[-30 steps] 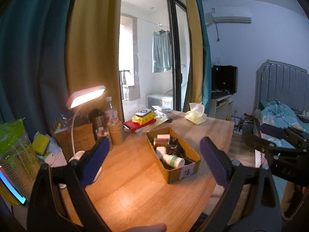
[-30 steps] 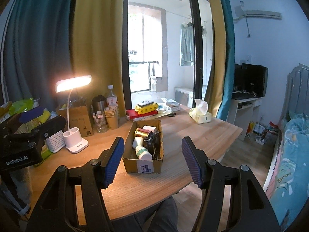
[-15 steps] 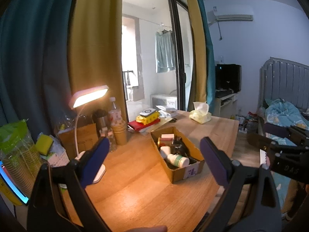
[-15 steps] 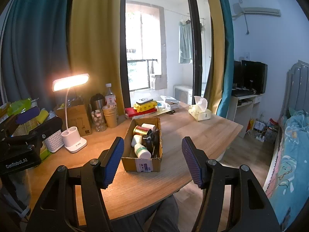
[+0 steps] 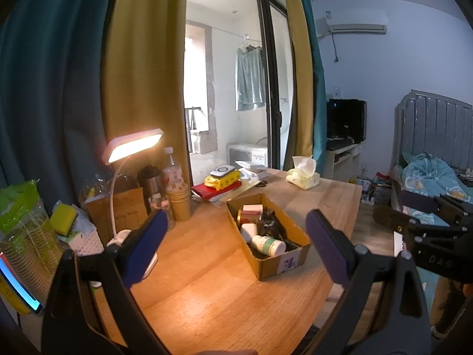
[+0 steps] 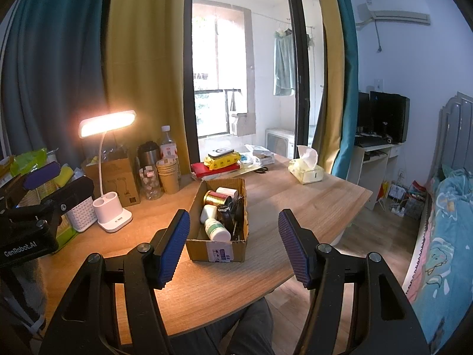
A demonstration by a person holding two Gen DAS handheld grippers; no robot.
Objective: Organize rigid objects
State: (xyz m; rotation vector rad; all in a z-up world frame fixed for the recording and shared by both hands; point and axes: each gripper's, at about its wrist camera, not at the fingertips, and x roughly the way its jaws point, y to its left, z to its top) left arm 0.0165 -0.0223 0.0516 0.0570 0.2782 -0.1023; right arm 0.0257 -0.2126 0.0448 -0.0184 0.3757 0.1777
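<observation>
Cardboard box of small containers sits mid-desk, right of the lit lamp. Both grippers, left and right, hover near it, fingers spread, pinching nothing.

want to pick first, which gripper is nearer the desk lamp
Left. The left gripper hovers with its left finger just before the desk lamp; the right gripper faces the cardboard box, lamp further left.

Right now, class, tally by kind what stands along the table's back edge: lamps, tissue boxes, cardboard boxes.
Lit desk lamp: 1
Tissue box: 1
Closed cardboard box behind the lamp: 1
Total: 3
</observation>
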